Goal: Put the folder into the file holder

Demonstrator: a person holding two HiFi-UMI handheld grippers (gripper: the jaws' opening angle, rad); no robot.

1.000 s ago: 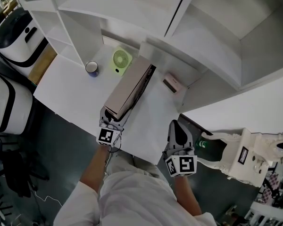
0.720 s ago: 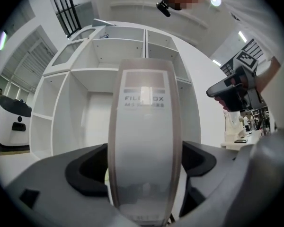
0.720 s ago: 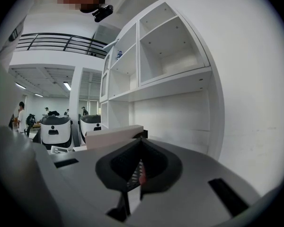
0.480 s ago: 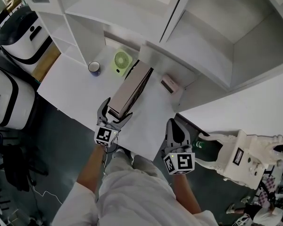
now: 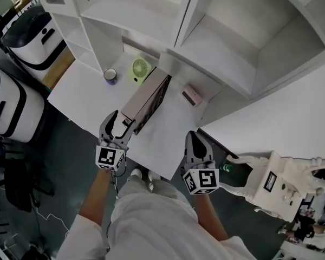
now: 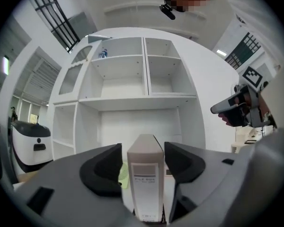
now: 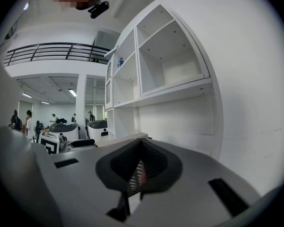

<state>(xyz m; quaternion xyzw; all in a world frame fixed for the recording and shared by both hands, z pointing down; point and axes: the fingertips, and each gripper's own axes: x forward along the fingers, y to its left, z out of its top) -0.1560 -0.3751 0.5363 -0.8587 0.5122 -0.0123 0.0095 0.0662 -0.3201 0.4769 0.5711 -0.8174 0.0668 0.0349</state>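
The left gripper [image 5: 118,124] has its jaws apart and closing. The near end of the beige folder [image 5: 144,97] stands between them, and neither pad touches it. The right gripper [image 5: 194,141], by the near right edge of the white desk [image 5: 81,93], has its jaws pressed together on nothing. The folder stands on edge mid-desk with the black file holder [image 5: 155,103] along its right side, and its far end is near a green fan [image 5: 140,69] and a blue mug [image 5: 110,76].

Our head view looks steeply down; from the left hand-held gripper [image 5: 118,124] and right hand-held gripper [image 5: 193,141] we face the shared shelves [image 5: 227,47].
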